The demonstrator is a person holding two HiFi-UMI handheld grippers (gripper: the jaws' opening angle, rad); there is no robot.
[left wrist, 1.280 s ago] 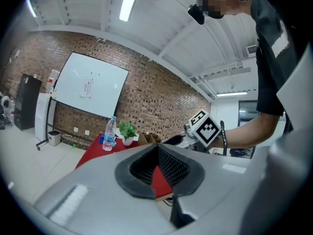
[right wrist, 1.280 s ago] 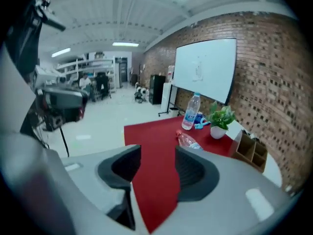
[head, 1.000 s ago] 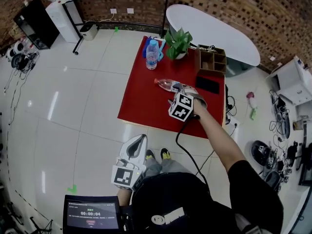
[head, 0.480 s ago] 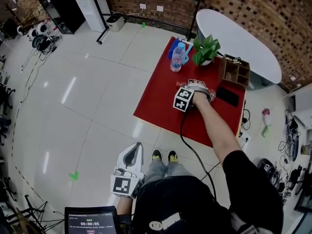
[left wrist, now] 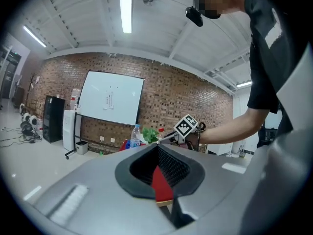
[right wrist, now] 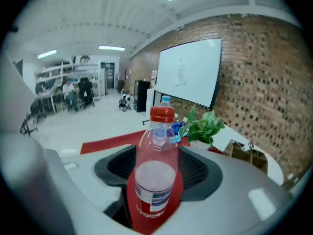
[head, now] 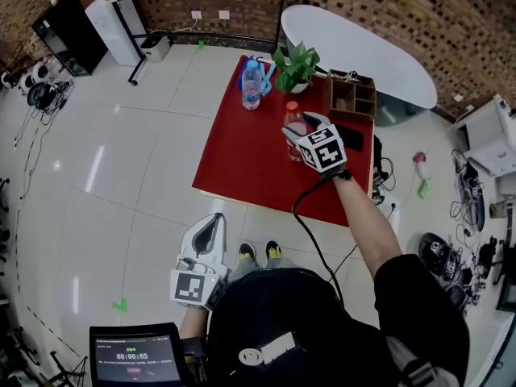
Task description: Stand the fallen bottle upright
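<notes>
A clear bottle with a red cap (head: 293,122) stands upright over the red table (head: 242,164), right of its middle. My right gripper (head: 300,131) is shut on its lower body from the near right. In the right gripper view the bottle (right wrist: 157,146) rises between the two wide-set jaws of that gripper (right wrist: 156,182), label low, cap on top. I cannot tell whether its base touches the cloth. My left gripper (head: 216,221) hangs low by the person's legs, off the table, jaws together and holding nothing. The left gripper view shows this same gripper (left wrist: 164,180) pointing at the table from afar.
A blue-capped bottle (head: 251,87) stands upright at the table's far left corner, with a potted green plant (head: 297,69) next to it. A wooden compartment box (head: 351,97) and a flat black item (head: 347,139) lie at the far right. White tiled floor surrounds the table.
The red-capped bottle lay on its side a second ago with the right gripper on it. It now stands upright in that gripper, which has rolled and risen. The left gripper has barely shifted.
</notes>
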